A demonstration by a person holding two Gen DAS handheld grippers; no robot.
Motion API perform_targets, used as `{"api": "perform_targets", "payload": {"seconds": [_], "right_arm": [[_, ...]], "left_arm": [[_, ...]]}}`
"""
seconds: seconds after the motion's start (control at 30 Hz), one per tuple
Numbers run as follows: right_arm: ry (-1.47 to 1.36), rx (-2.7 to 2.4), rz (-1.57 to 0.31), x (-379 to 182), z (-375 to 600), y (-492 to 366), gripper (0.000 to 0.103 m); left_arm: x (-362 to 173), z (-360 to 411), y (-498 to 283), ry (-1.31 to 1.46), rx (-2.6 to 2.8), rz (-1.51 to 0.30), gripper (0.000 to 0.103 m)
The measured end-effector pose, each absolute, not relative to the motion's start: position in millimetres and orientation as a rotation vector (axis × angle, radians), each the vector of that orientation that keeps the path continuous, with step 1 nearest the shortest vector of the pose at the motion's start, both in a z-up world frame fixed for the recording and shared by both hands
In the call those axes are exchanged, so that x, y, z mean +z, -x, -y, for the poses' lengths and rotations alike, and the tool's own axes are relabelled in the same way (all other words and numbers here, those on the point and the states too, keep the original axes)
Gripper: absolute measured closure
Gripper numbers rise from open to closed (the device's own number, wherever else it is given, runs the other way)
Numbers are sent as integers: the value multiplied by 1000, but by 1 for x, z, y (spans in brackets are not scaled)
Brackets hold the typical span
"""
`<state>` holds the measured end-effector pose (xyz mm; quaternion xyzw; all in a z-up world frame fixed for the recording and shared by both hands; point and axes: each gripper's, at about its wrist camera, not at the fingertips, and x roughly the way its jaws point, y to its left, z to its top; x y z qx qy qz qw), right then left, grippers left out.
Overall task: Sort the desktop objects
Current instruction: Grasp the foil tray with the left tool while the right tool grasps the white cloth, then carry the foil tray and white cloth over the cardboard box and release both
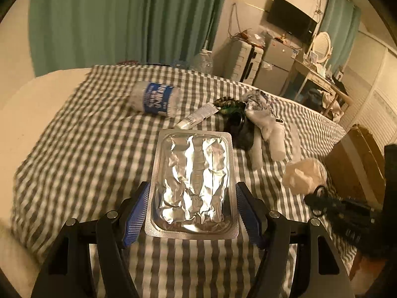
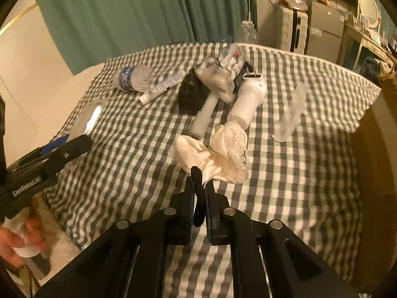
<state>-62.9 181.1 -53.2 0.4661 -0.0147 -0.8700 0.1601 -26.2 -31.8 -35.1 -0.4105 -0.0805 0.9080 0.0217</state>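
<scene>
So both tongs are loaded: left gripper (image 1: 192,213) pinches the crinkly silver foil blister pack (image 1: 192,183), right gripper (image 2: 199,193) is clamped on the cream lacy cloth (image 2: 218,154), bunched just ahead. Next, probably carry each to its pile.

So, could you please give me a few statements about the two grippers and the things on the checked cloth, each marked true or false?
1. The left gripper holds a silver blister pack between its blue pads. True.
2. The right gripper stands wide open. False: it is shut on a cream cloth with a black strap.
3. The water bottle stands upright. False: it lies on its side.
4. A white tube lies beside the water bottle. True.
5. The checked cloth is red. False: it is grey and white.
</scene>
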Motion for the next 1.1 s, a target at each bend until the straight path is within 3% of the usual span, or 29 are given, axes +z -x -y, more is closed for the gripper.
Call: {"api": "perform_targets", "payload": {"seconds": [0.1,0.4,0.77,0.8,0.83,0.93,1.1], "right_arm": [[-1346,-2484,109,-45,-195,59,85],[-1405,-2471,368,-57,-236,63,85],[-1442,-2466,46,-93,-194,96,85],[-1445,-2453,46,-96,-192,97,86],[-1425,-2455,31,-97,-188,97,95],[-1356,-2456,-45,-85,-179,90,99],[-1213,-2451,-5,-35,-180,71,99]], "left_arm": [[-26,29,10,1285,2825,237,33],[-37,18,10,1263,2759,244,33],[-74,24,49,1314,2596,475,33],[-75,25,51,1313,2594,488,33],[-77,27,52,1316,2591,503,33],[-80,31,54,1328,2587,549,33],[-63,28,42,1277,2652,506,33]]}}
